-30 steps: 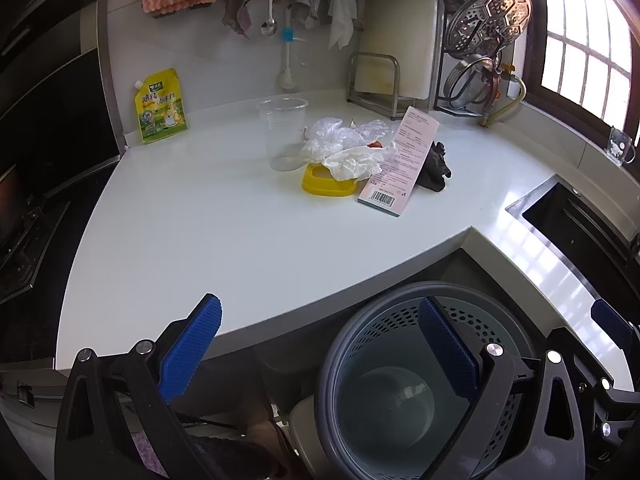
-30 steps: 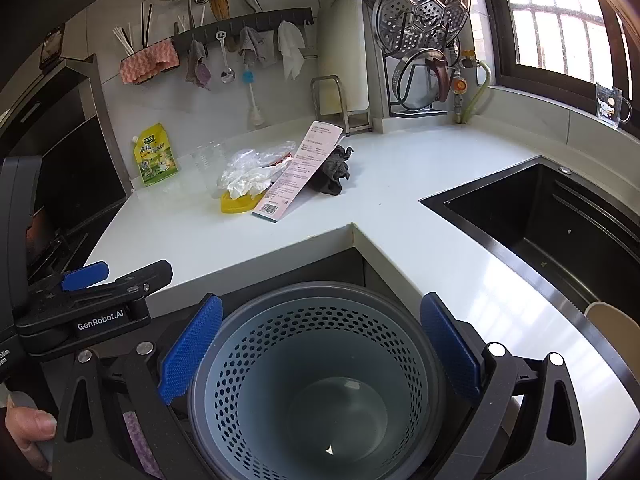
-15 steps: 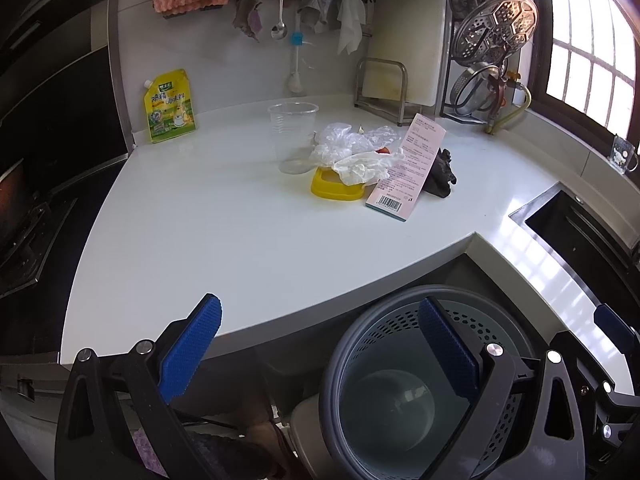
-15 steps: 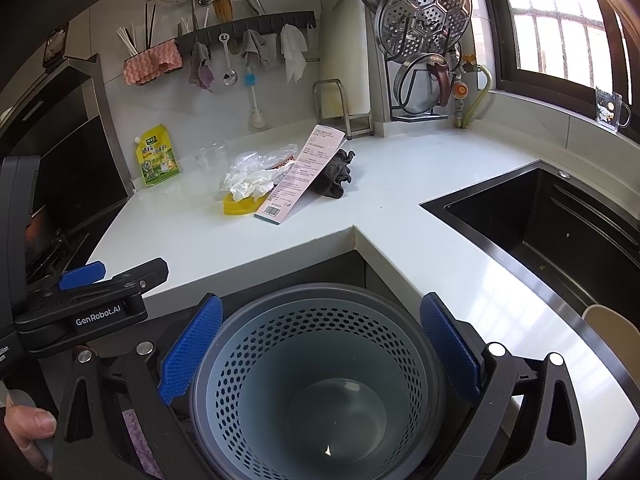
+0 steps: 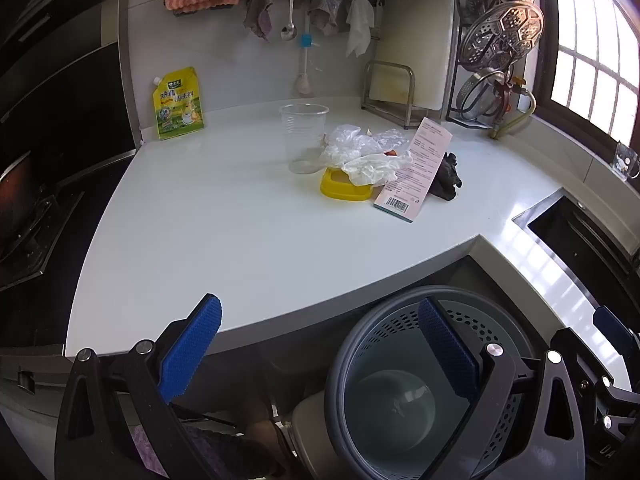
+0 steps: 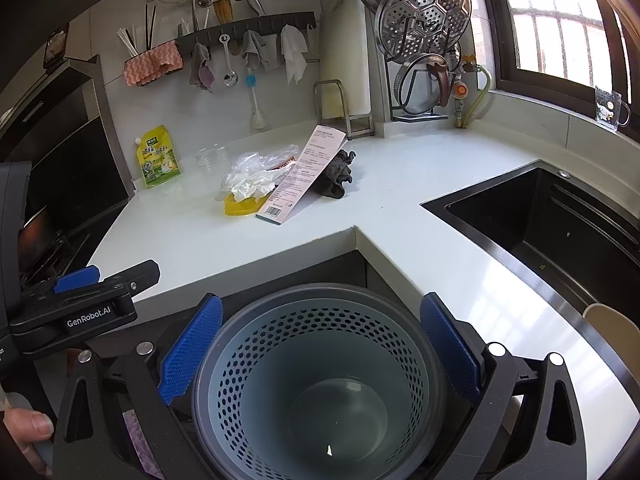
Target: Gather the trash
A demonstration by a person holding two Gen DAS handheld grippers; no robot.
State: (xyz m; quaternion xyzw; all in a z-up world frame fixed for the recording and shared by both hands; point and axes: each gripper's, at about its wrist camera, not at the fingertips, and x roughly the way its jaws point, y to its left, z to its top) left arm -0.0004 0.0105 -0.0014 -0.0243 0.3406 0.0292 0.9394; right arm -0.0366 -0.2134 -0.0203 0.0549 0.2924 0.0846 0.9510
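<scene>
A pile of trash lies on the white counter [image 5: 224, 232]: a clear plastic cup [image 5: 303, 136], crumpled plastic and tissue [image 5: 364, 156] on a yellow dish [image 5: 340, 189], a pink paper box [image 5: 416, 168] and a dark crumpled rag [image 5: 447, 178]. The pile also shows in the right wrist view, with the box [image 6: 304, 168] leaning on the rag [image 6: 336, 176]. A grey perforated bin [image 6: 320, 380] stands on the floor below the counter corner. My left gripper [image 5: 320, 352] is open and empty, short of the counter edge. My right gripper [image 6: 320, 348] is open and empty above the bin.
A black sink [image 6: 560, 232] is set into the counter on the right. A yellow-green pouch [image 5: 178, 104] leans on the back wall. A dish rack with steamer trays [image 5: 496, 40] and a cutting board stand at the back. A stove [image 5: 24, 216] lies left.
The left wrist view has shifted slightly, so the trash pile sits a little lower and further right in its frame. The right gripper has barely moved. Both stay open.
</scene>
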